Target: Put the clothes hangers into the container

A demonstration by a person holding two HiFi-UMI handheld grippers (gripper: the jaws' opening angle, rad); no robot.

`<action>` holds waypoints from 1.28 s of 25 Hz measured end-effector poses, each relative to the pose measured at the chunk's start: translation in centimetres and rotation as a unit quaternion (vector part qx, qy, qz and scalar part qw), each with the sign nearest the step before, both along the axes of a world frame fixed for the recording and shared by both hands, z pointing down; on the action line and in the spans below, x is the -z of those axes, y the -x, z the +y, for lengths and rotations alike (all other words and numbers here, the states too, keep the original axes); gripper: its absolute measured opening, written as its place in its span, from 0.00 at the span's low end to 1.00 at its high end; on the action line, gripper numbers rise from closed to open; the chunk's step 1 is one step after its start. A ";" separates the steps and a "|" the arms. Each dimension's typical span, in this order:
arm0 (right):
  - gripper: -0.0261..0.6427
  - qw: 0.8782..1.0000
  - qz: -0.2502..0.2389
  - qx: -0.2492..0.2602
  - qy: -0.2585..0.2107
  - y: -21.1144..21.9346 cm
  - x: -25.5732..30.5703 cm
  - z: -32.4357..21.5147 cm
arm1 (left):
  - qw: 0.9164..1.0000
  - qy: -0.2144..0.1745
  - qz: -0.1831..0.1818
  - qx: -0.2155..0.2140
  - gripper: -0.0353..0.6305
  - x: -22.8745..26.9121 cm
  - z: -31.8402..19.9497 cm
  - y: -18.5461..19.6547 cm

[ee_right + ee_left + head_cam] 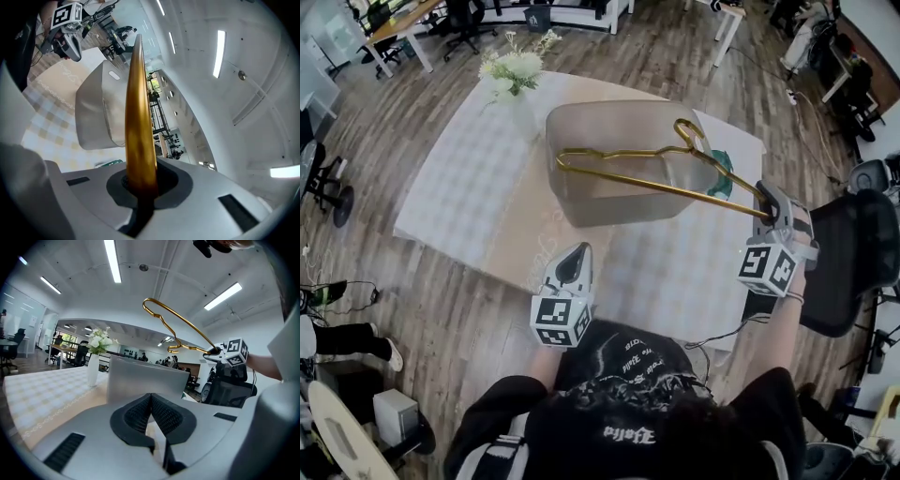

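A gold wire hanger (647, 169) hangs level in the air over the translucent grey container (609, 202), which stands in the middle of the table. My right gripper (766, 211) is shut on one end of the hanger, off the container's right end. In the right gripper view the gold hanger (139, 117) runs straight out from the shut right gripper (140, 187) toward the container (96, 112). My left gripper (573, 270) is shut with nothing in it, low at the table's near edge. In the left gripper view the left gripper (151, 401) faces the container (140, 380).
A white vase of flowers (514, 75) stands on the pale checked tablecloth (478, 159) behind the container on the left. A teal object (722, 178) lies on the table by the container's right end. A black office chair (848, 262) stands at the right.
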State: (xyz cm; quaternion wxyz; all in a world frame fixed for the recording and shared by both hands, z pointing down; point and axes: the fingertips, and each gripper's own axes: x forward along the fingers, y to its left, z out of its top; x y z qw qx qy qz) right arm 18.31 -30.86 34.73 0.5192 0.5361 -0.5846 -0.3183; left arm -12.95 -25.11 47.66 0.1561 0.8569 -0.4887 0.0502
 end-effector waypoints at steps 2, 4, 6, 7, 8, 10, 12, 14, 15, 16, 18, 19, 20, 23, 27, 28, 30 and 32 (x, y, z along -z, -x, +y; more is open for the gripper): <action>0.06 1.000 0.013 0.008 0.013 0.0 0.4 -1.3 | 1.000 0.002 -0.003 0.004 0.08 -0.2 0.2 0.0; 0.06 0.999 0.035 0.016 0.027 0.0 0.7 -2.5 | 1.000 0.004 -0.004 0.009 0.08 -0.2 0.2 0.3; 0.06 0.997 0.052 0.024 0.043 0.0 0.6 -3.6 | 1.000 0.002 -0.005 0.017 0.08 -0.1 0.1 0.6; 0.06 0.997 0.057 0.027 0.051 0.1 0.4 -4.1 | 1.000 0.000 -0.006 0.020 0.08 0.0 0.1 0.7; 0.06 0.996 0.062 0.030 0.060 0.1 0.2 -4.5 | 1.000 -0.001 -0.006 0.023 0.08 0.1 0.1 0.9; 0.06 0.993 0.078 0.034 0.076 0.2 -0.4 -5.2 | 1.000 -0.003 -0.008 0.028 0.08 0.2 0.3 1.1; 0.06 0.990 0.100 0.038 0.091 0.3 -1.0 -6.1 | 0.999 -0.002 -0.009 0.033 0.08 0.2 0.3 1.4; 0.06 0.986 0.119 0.040 0.107 0.2 -1.8 -7.0 | 0.999 -0.001 -0.008 0.036 0.08 0.2 0.2 1.4; 0.06 0.984 0.126 0.041 0.116 0.1 -2.2 -7.4 | 0.999 -0.001 -0.008 0.036 0.08 0.2 0.2 1.3; 0.06 0.982 0.133 0.042 0.125 0.1 -2.7 -7.7 | 0.999 -0.001 -0.008 0.035 0.08 0.2 0.2 1.1; 0.06 0.977 0.147 0.047 0.144 0.2 -3.6 -8.5 | 0.999 -0.002 -0.008 0.035 0.08 0.2 0.2 0.9; 0.06 0.975 0.153 0.050 0.153 0.3 -4.0 -8.9 | 0.999 -0.003 -0.009 0.036 0.08 0.2 0.1 0.8; 0.06 0.973 0.159 0.052 0.161 0.3 -4.3 -9.3 | 0.999 -0.004 -0.009 0.038 0.08 0.2 0.0 0.8; 0.06 0.966 0.172 0.058 0.183 0.6 -5.1 -10.6 | 0.999 -0.002 -0.010 0.044 0.08 0.1 -0.2 0.9; 0.06 0.955 0.198 0.078 0.207 2.2 -6.1 -12.0 | 0.999 0.008 -0.008 0.049 0.08 -0.3 -0.3 0.8; 0.06 0.953 0.203 0.083 0.211 2.6 -6.2 -12.4 | 0.999 0.008 -0.008 0.048 0.08 -0.3 -0.3 0.5; 0.06 0.950 0.202 0.089 0.220 3.3 -6.8 -13.0 | 0.999 0.009 -0.010 0.045 0.08 -0.4 -0.3 0.0; 0.06 0.948 0.198 0.089 0.231 3.7 -7.6 -13.6 | 0.999 0.014 -0.011 0.038 0.08 -0.6 -0.3 -0.4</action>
